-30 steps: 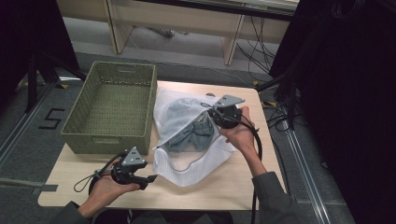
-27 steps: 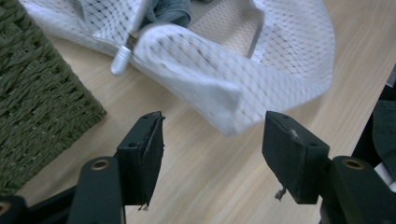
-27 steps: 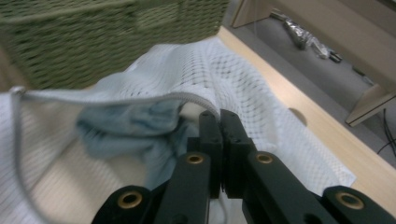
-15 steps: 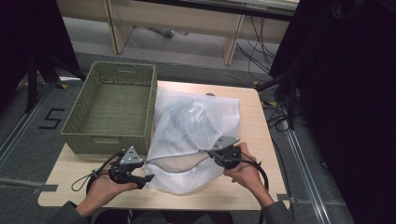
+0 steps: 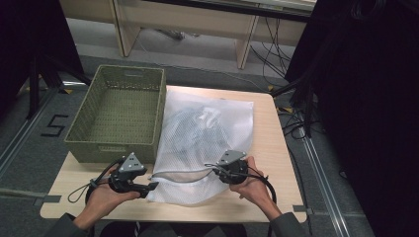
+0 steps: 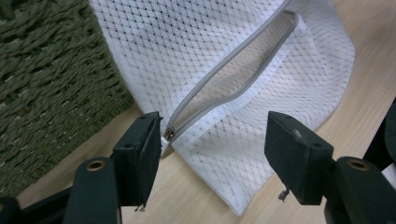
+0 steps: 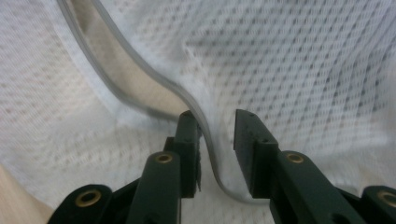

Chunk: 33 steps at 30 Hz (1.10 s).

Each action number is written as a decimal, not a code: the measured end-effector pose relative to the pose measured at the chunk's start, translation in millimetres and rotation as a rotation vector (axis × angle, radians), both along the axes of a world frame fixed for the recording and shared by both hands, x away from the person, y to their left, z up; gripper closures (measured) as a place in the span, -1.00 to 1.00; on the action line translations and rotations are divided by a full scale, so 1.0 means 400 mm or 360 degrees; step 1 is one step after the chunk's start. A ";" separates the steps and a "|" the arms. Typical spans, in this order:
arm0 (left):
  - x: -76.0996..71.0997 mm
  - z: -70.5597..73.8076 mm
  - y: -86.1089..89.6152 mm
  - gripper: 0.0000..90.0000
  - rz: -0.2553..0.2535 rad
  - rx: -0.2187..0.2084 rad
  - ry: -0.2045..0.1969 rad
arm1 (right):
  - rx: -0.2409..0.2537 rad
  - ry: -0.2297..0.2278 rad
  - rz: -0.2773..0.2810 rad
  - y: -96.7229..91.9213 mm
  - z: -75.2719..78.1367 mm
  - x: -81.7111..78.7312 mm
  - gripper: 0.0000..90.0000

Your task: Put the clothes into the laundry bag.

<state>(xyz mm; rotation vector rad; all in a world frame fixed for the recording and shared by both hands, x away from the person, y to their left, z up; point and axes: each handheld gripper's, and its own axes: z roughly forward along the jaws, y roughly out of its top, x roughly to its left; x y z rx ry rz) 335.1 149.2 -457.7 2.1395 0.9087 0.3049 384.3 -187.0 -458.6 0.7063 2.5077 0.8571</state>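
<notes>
Lying on the table (image 5: 276, 148) beside the basket (image 5: 118, 108), the mesh bag (image 5: 207, 133) has its zip (image 6: 233, 79) running crosswise along the near edge. The slider (image 6: 171, 134) sits at the left end, just inside the left gripper (image 6: 212, 140), whose jaws stand wide and empty. The right gripper (image 7: 217, 140), jaws narrowed but not closed, straddles the zip tape at the far end.

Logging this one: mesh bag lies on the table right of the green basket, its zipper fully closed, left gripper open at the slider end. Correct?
Not quite: the zipper is open. The left gripper view shows its two grey edges gaping apart from the slider. The rest holds: the mesh bag lies right of the green basket, and the left gripper is open at the slider end.
</notes>
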 end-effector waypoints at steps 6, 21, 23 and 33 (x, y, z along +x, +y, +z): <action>-0.001 -0.002 0.001 -0.21 0.0000 0.0000 0.0012 | -0.0143 -0.0042 0.0126 0.026 -0.003 -0.015 0.99; -0.003 -0.006 0.012 -0.22 0.0013 0.0002 0.0023 | -0.0059 0.0130 -0.0013 0.005 -0.031 -0.013 0.43; -0.002 -0.004 0.017 -0.22 -0.0005 0.0014 0.0023 | 0.0046 0.0124 -0.0059 -0.007 -0.016 -0.011 0.23; -0.007 0.001 0.033 -0.25 0.0007 -0.0001 0.0005 | 0.0314 0.0108 -0.0183 -0.057 0.029 -0.036 -0.09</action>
